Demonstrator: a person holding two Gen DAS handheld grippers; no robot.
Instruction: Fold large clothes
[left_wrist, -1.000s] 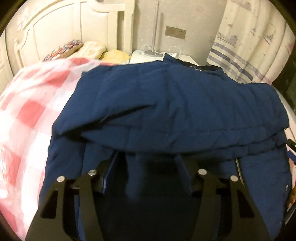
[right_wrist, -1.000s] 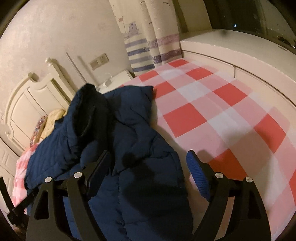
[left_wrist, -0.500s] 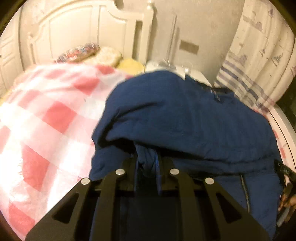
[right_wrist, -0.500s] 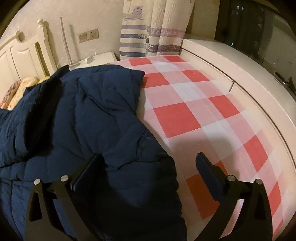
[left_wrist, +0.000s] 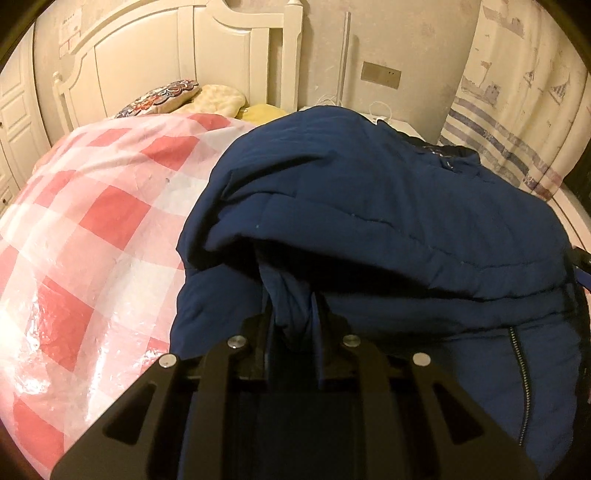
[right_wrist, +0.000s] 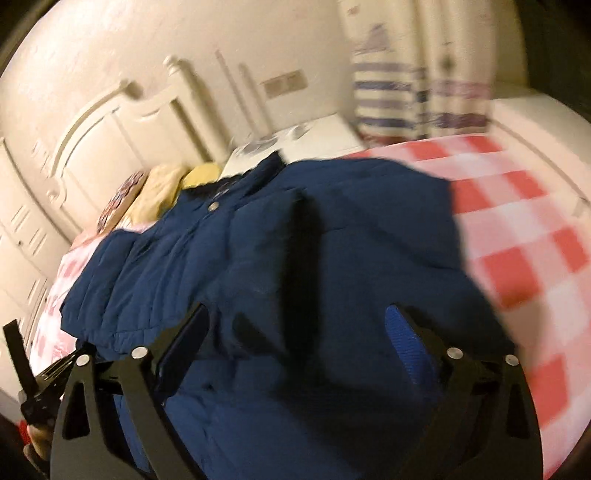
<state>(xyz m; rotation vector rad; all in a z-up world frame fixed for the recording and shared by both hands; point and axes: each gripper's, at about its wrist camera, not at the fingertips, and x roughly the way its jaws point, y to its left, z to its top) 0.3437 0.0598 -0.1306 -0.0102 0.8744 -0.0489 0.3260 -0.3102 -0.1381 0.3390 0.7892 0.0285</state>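
One navy padded jacket sprawls across your checked bedspread, partly doubled over. Your left gripper is pinched tight on a bunched fold of it; lift that smoothly. Your right gripper hovers over the fabric, its jaws narrowing with nothing pressed yet; seat cloth deep first.

Cream headboard, checked bedspread, striped curtain, warm dim light
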